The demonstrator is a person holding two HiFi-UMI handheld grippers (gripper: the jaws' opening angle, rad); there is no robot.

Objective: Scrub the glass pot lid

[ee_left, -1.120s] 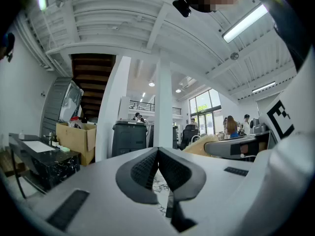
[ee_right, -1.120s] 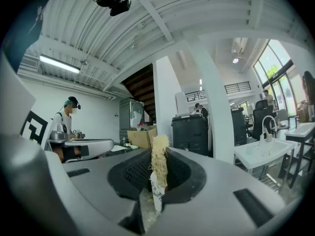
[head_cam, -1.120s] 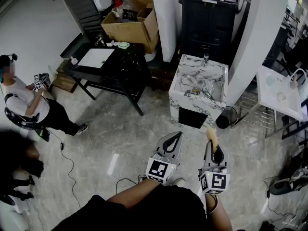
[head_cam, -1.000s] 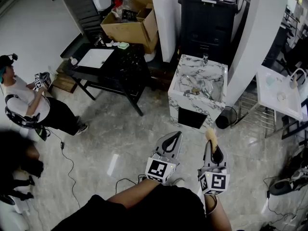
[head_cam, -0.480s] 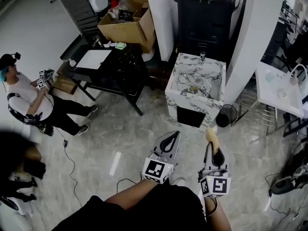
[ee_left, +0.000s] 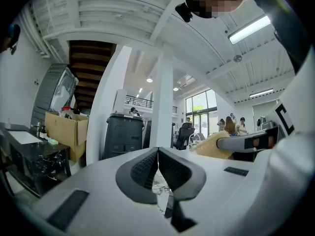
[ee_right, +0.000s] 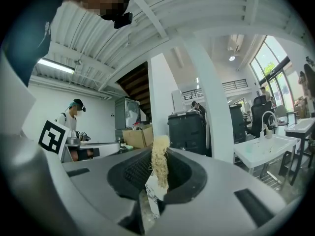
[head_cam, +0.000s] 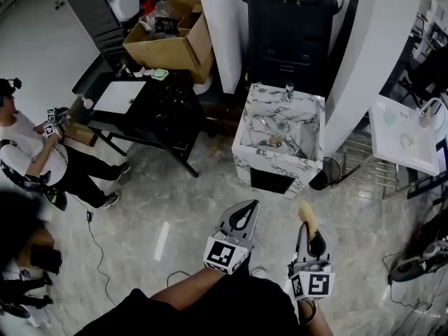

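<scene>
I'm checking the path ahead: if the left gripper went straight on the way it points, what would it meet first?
Most likely the front of the marble sink unit. The left gripper, claw shut and empty, aims at it, and nothing nearer shows. Depth is unclear.

A large bin (head_cam: pixel 290 30) stands behind the sink (head_cam: pixel 269 161); a table (head_cam: pixel 178 114) lies left of the sink, a cardboard box (head_cam: pixel 168 44) behind it. Before the sink, the left gripper (head_cam: pixel 250 206) and right gripper (head_cam: pixel 309 225) sit side by side, a scrubber (head_cam: pixel 306 211) between the right one's jaws.
</scene>
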